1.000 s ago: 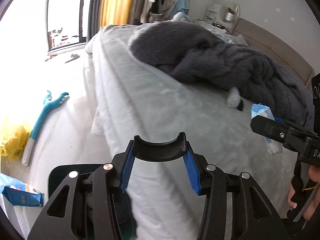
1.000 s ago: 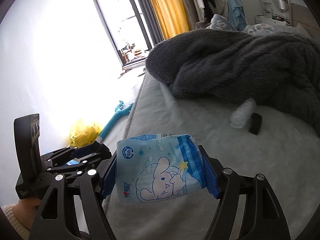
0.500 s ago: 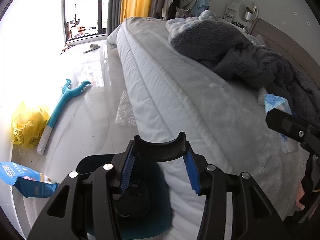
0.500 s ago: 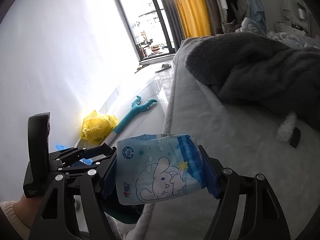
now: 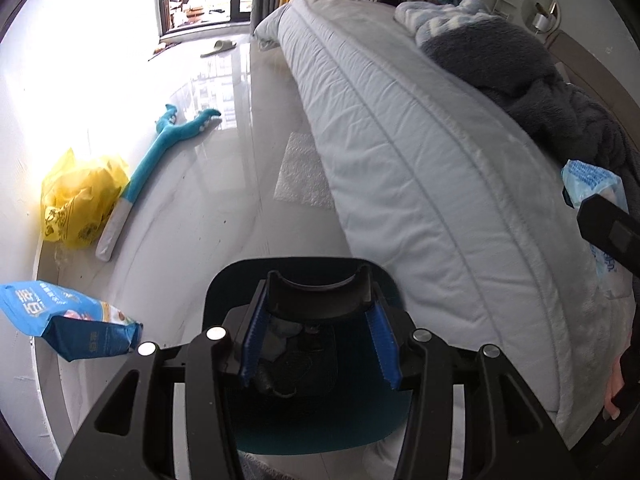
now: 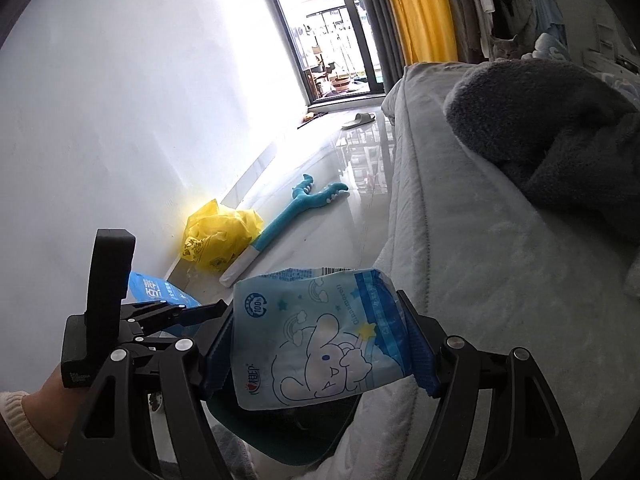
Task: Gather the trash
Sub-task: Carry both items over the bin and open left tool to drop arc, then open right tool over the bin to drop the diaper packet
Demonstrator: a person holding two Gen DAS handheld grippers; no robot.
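My right gripper is shut on a light blue tissue pack with a cartoon rabbit, held above the bed's edge; the pack also shows at the right in the left wrist view. A dark teal trash bin stands on the floor beside the bed, with dark rubbish inside. Its rim shows below the pack in the right wrist view. My left gripper is open and empty, right above the bin's mouth. It also shows in the right wrist view.
The bed fills the right, with a grey blanket on it. On the floor lie a blue snack bag, a yellow plastic bag, a teal toy stick, a bubble-wrap sheet and a slipper.
Both grippers have swung left from over the bed toward the floor. The bin has come into view under my left gripper. The pack stays clamped in the right gripper.
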